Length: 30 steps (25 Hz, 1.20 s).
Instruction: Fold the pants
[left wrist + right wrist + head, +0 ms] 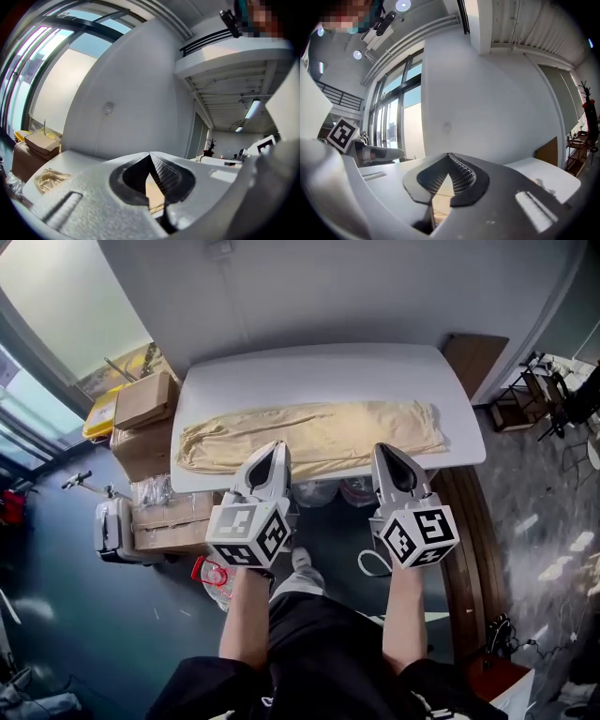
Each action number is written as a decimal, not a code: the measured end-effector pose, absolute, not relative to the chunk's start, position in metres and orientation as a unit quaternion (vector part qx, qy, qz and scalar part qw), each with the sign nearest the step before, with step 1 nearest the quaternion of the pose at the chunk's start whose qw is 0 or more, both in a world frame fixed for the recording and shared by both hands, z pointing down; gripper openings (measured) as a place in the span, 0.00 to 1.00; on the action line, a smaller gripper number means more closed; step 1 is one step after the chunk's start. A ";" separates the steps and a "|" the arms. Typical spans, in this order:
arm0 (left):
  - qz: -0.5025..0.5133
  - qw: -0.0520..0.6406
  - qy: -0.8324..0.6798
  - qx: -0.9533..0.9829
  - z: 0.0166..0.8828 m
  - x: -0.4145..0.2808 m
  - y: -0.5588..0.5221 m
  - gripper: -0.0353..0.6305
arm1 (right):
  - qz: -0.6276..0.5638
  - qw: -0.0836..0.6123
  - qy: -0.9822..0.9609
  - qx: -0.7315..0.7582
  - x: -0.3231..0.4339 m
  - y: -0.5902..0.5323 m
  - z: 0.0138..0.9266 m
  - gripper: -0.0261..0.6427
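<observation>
Beige pants lie flat lengthwise across the white table, reaching almost from its left end to its right end. My left gripper hovers over the pants' near edge left of centre, tips together, no cloth seen between them. My right gripper is beside it over the near edge, right of centre, likewise shut. In the left gripper view the jaws meet at the tip, with beige cloth showing below through the gap. The right gripper view shows its jaws closed, with cloth beneath.
Cardboard boxes and a yellow item are stacked left of the table. A brown panel stands at its right back corner. Bags sit under the front edge, and a white device is on the floor at left.
</observation>
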<state>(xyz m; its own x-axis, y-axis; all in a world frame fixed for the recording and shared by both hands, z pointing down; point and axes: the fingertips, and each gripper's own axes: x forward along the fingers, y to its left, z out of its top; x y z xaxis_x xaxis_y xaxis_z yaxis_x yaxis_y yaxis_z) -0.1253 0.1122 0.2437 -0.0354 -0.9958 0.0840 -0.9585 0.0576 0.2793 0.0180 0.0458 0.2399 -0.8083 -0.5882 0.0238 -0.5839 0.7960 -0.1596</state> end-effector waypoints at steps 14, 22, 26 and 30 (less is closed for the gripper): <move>-0.082 0.152 -0.720 0.672 0.263 -0.236 0.032 0.06 | -0.060 0.009 0.951 -0.303 -0.103 -0.032 0.239 0.05; -0.084 0.136 -0.747 0.646 0.254 -0.256 0.022 0.06 | -0.057 0.002 0.965 -0.255 -0.137 -0.048 0.242 0.05; -0.085 0.122 -0.751 0.644 0.242 -0.251 0.009 0.06 | -0.045 0.009 0.970 -0.239 -0.139 -0.061 0.231 0.05; -0.081 0.122 -0.744 0.652 0.241 -0.240 -0.012 0.06 | -0.038 0.011 0.968 -0.246 -0.127 -0.081 0.227 0.05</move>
